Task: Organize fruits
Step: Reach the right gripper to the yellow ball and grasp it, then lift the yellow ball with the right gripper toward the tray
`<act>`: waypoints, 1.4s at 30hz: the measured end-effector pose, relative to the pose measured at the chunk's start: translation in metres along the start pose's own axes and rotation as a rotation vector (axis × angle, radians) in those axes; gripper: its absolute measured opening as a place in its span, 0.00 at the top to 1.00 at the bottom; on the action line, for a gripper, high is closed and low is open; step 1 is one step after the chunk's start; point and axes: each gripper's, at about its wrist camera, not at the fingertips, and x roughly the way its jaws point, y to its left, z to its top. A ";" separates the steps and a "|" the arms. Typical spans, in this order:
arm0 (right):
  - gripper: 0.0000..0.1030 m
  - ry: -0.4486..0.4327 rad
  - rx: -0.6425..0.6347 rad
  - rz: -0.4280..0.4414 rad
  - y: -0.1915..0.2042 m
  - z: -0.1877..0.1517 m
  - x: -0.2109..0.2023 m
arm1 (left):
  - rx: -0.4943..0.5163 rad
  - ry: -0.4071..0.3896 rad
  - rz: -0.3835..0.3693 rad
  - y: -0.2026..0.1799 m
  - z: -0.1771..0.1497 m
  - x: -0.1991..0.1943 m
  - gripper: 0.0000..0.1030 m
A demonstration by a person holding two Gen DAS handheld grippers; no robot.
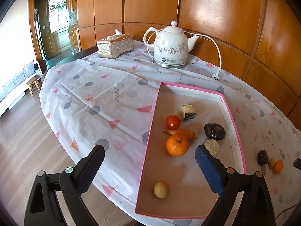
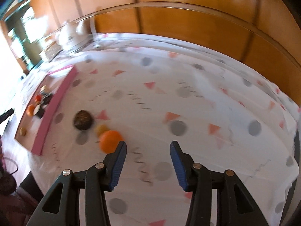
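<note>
The right wrist view is motion-blurred: the kettle (image 2: 72,35) at upper left is a white smear, and tray contents there read only as coloured spots. In the left wrist view the tray's (image 1: 150,131) near right corner is hidden behind the gripper finger.

Left gripper (image 1: 148,160): jaws spread wide, nothing between them, hanging over the tray's near end. Right gripper (image 2: 147,150): jaws spread, nothing held; its left finger overlaps the edge of an orange (image 2: 110,141) on the cloth.

Inside the tray, centre-right of the left view: tomato (image 1: 173,121), carrot (image 1: 181,132), mandarin (image 1: 177,144), two dark lumps and a pale ball (image 1: 161,189) near the bottom edge. Outside it, at far right: a dark fruit (image 1: 262,157), a small yellow fruit (image 1: 271,162) and the orange (image 1: 278,166), close together.

Surface: table under a white cloth (image 1: 105,98) with pink triangles and grey dots. A tissue box (image 1: 115,46) stands at upper centre. Wood panelling (image 1: 216,18) lines the wall behind; a doorway shows at upper left.
</note>
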 end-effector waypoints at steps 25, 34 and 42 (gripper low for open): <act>0.74 0.259 -0.533 -0.115 0.116 0.020 0.095 | -0.065 0.019 -0.009 0.021 -0.001 0.002 0.05; 0.74 0.229 -0.427 -0.094 0.099 0.029 0.092 | -0.056 0.011 -0.015 0.019 -0.003 -0.003 0.05; 0.74 0.116 -0.342 -0.050 0.096 0.041 0.062 | -0.066 0.011 -0.021 0.021 -0.004 -0.004 0.05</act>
